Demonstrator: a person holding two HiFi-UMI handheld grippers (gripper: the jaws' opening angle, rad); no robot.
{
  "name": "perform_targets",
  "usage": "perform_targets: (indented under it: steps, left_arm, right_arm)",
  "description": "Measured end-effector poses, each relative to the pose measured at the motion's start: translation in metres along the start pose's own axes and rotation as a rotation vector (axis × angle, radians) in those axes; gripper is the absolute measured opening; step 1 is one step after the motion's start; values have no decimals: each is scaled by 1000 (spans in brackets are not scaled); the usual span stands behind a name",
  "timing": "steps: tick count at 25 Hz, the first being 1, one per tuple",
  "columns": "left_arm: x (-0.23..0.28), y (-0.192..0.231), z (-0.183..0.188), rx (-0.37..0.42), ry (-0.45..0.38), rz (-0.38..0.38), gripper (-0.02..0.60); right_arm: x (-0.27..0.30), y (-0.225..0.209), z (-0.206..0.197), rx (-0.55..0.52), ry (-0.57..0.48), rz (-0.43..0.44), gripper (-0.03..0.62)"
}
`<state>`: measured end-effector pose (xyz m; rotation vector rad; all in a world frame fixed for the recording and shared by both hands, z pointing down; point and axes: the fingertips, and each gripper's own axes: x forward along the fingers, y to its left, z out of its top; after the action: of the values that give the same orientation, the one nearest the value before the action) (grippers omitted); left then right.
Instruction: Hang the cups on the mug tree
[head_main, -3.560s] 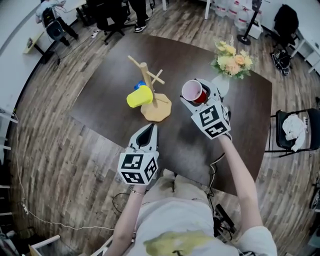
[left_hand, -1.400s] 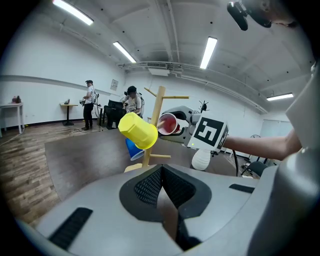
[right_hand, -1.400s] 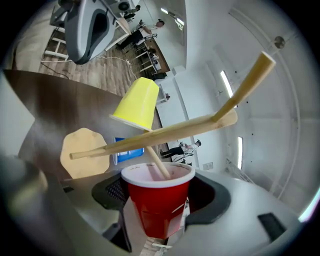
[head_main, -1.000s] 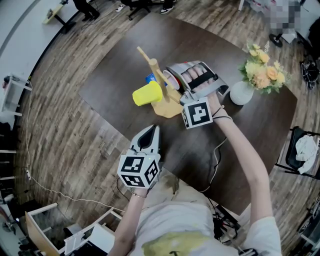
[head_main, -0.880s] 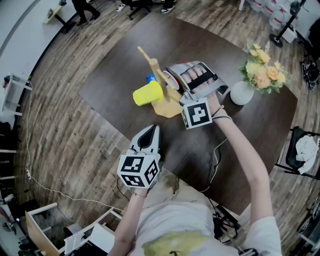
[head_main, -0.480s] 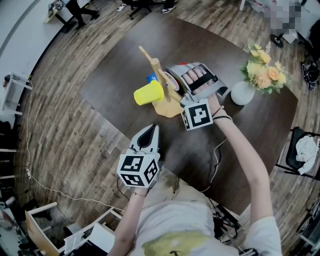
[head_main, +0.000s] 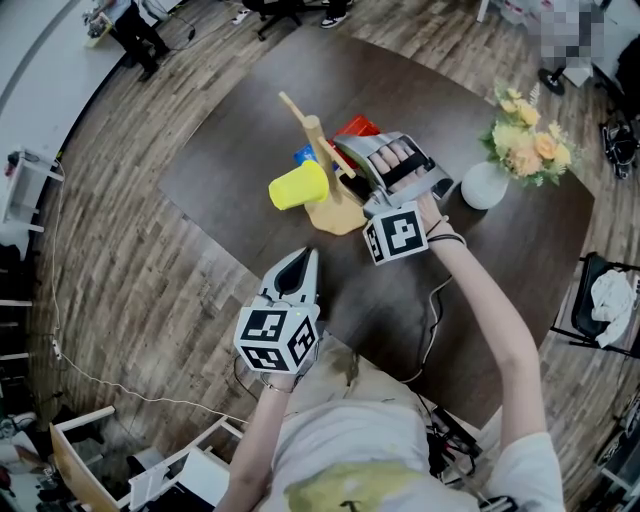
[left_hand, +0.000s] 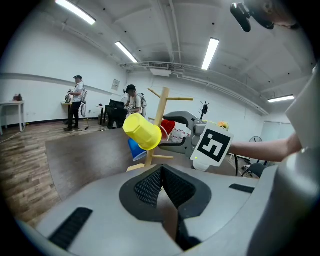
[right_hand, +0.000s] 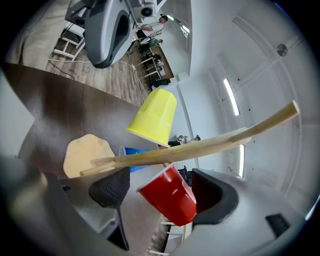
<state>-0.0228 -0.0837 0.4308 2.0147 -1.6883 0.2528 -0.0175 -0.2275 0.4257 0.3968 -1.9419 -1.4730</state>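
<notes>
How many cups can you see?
3. Yellow cup on the tree's left, blue cup just behind it, red cup on the right, between the right gripper's jaws, which have just been opening.

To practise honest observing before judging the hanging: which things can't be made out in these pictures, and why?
Blue plastic cup: head view, mostly hidden behind the yellow plastic cup and the wooden mug tree.
Whether a peg is inside the red plastic cup: right gripper view, the cup's own wall covers it.
Two standing people: left gripper view, too small for detail.
</notes>
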Motion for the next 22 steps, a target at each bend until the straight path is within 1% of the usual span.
perform_targets:
  steps: [8,12,14,17,18,21,22]
  left_arm:
    - [3,-3,0,-1,-5,-20,15]
    - [5,-7,1,3,-6,-35,15]
    - [5,-10,2,5,-7,-42,15]
    - [5,-12,3,10,-12,-52,15]
    - [5,-13,3,12,-15,-55,15]
    - [5,-15,5,14,-23,-65,15]
    - [4,-16,6,14,-27,-67,15]
  right_arm:
    - [-12,-11,7,109,-47,-31,365]
    - [-20,-10,10,135,-71,-49,365]
    - [-25,-9,11,175,-76,-53,365]
    - [-31,-9,9,262,-69,-66,362]
    - [-33,-10,7,293,-64,-72,347]
    - [-41,-11,4,396,-55,-97,252]
    - [-44,-12,3,435,-54,-101,234]
